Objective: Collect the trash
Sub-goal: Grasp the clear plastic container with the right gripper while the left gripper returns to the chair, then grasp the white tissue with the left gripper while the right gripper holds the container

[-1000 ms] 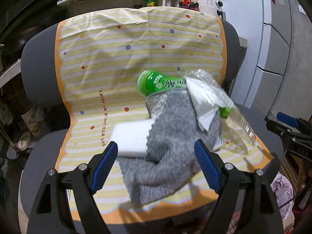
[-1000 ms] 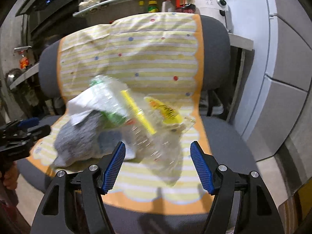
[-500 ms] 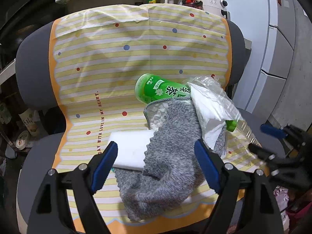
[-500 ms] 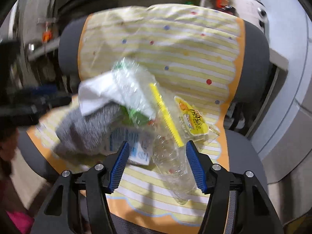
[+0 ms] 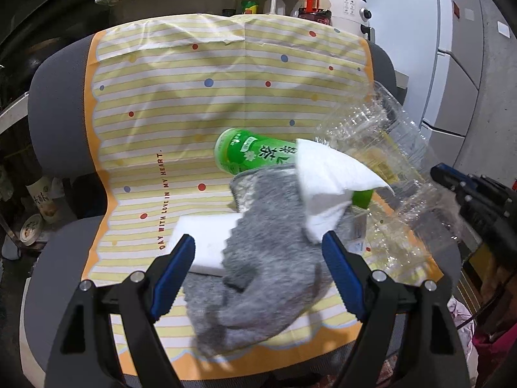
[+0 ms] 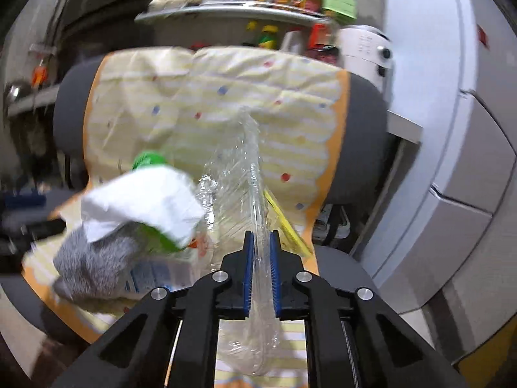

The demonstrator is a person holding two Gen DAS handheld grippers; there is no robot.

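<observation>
A chair seat covered by a yellow striped sheet (image 5: 155, 129) holds a pile of things. A clear crushed plastic bottle (image 6: 239, 174) is pinched between the jaws of my right gripper (image 6: 260, 242) and stands lifted; it also shows in the left wrist view (image 5: 381, 148). A white tissue (image 5: 326, 174) lies on a green tea bottle (image 5: 252, 153), with a grey cloth (image 5: 268, 278) and a white sponge block (image 5: 203, 242) beside it. My left gripper (image 5: 258, 258) is open, its fingers on either side of the cloth and sponge. The right gripper shows at the right of the left wrist view (image 5: 452, 177).
A yellow snack wrapper (image 6: 284, 223) lies on the sheet behind the clear bottle. A shelf with jars and sauce bottles (image 5: 252, 0) stands behind the chair. White cabinets (image 6: 468, 161) are to the right. A pink bag (image 5: 458, 313) sits low right.
My right gripper has shut on the clear plastic bottle and raised it off the pile. My left gripper has stayed open over the cloth, drifting slightly.
</observation>
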